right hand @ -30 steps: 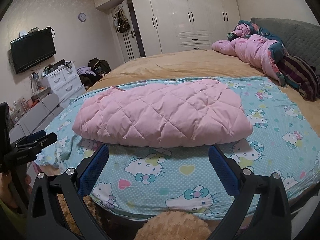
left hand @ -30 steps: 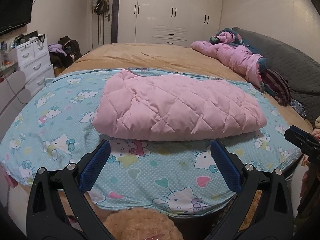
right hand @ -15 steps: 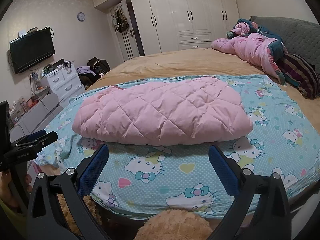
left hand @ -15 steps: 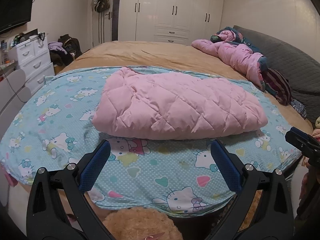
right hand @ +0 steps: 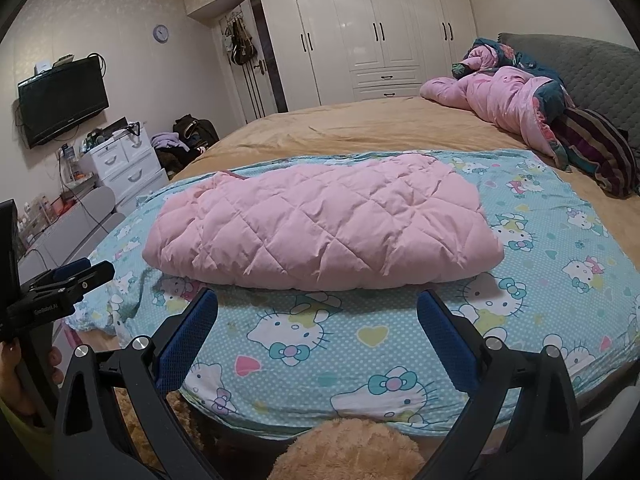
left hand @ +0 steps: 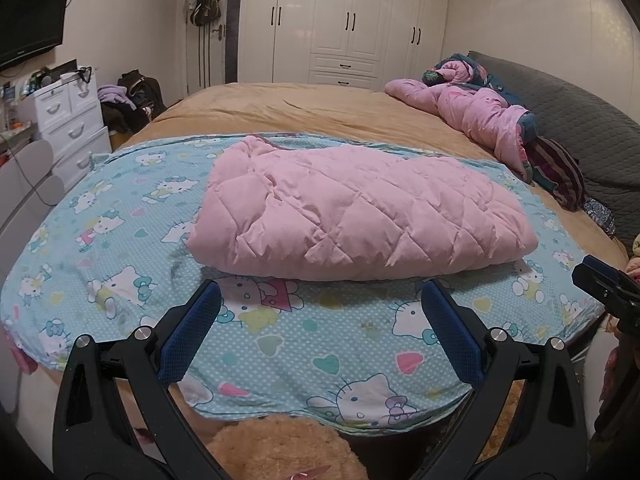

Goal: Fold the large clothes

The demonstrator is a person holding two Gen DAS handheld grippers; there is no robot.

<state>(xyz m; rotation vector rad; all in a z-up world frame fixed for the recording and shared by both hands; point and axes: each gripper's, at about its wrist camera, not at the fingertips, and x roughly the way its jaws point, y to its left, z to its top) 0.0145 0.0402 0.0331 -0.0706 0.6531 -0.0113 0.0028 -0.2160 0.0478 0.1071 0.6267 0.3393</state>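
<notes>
jacket (left hand: 360,216): pale pink, diamond-quilted | sheet (left hand: 120,232) under jacket: light blue, white-dotted, cartoon cats, hearts | bed cover (left hand: 288,108) beyond jacket: tan | bedding heap (right hand: 512,100) right of jacket: pink, dark teal floral | wardrobe (right hand: 380,32): glossy white, black handles | left gripper (left hand: 320,324) pads: blue, black frame | right gripper (right hand: 318,328) pads: blue

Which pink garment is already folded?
The plain pink quilted jacket on the cartoon-cat sheet; the other pink padded coat lies crumpled by the grey headboard.

1 folded jacket (left hand: 356,212), 2 grippers (left hand: 320,312)
</notes>
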